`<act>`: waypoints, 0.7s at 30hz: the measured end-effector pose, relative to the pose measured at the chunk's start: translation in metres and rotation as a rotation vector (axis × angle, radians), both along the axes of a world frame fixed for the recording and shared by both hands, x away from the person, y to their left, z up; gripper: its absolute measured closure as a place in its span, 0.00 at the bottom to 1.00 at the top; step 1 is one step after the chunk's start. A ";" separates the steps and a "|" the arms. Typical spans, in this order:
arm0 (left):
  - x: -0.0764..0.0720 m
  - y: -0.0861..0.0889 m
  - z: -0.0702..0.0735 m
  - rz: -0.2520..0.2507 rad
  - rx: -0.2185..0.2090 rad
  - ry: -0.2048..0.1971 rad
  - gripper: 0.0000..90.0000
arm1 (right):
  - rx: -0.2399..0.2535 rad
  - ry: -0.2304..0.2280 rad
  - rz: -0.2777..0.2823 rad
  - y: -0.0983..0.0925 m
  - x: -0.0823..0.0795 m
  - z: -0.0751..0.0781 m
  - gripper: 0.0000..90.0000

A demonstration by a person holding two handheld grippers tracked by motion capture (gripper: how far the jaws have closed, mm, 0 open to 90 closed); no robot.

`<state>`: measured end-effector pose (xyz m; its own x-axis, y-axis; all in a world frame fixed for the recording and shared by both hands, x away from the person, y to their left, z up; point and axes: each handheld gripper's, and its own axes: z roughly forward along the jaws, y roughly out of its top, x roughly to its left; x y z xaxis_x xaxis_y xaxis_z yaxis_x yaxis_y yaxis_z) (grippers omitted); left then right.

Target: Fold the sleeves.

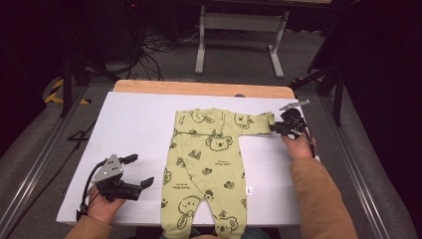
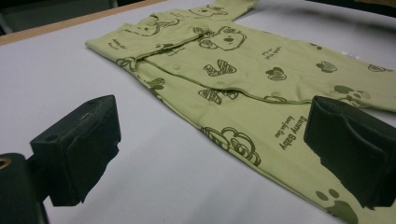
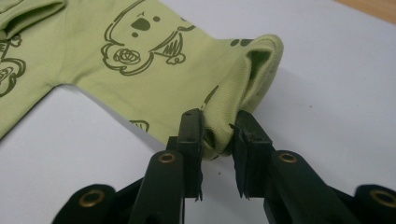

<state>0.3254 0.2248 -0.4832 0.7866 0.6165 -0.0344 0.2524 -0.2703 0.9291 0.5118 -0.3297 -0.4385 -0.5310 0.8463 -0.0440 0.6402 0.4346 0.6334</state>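
Sleeve cuff [image 3: 243,84] — pinched in right claw [image 3: 218,135].

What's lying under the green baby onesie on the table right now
Around the onesie only the white table sheet shows, so it seems to lie straight on that. The right tool pinches its sleeve cuff. Anything beneath the fabric itself is covered and cannot be seen.

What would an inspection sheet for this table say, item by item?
Surface: white table top, wooden far edge.
Job's things: green baby romper lying flat, one sleeve stretched out.
Clutter: nothing seen.
Grippers: right gripper pinching the sleeve cuff; left gripper open, resting beside the romper.
Cables: cable trailing from the left gripper; a tangle on the floor beyond.
Surroundings: grey floor, white stand, dark room.
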 end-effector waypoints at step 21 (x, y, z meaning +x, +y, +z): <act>0.001 0.002 0.000 0.005 -0.021 0.014 0.05 | -0.021 -0.122 0.043 0.022 -0.008 0.043 0.83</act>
<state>0.3264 0.2272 -0.4831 0.7832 0.6191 -0.0579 0.2664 -0.2499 0.9309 0.5041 -0.3078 -0.3953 -0.5562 0.8212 -0.1275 0.5399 0.4737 0.6958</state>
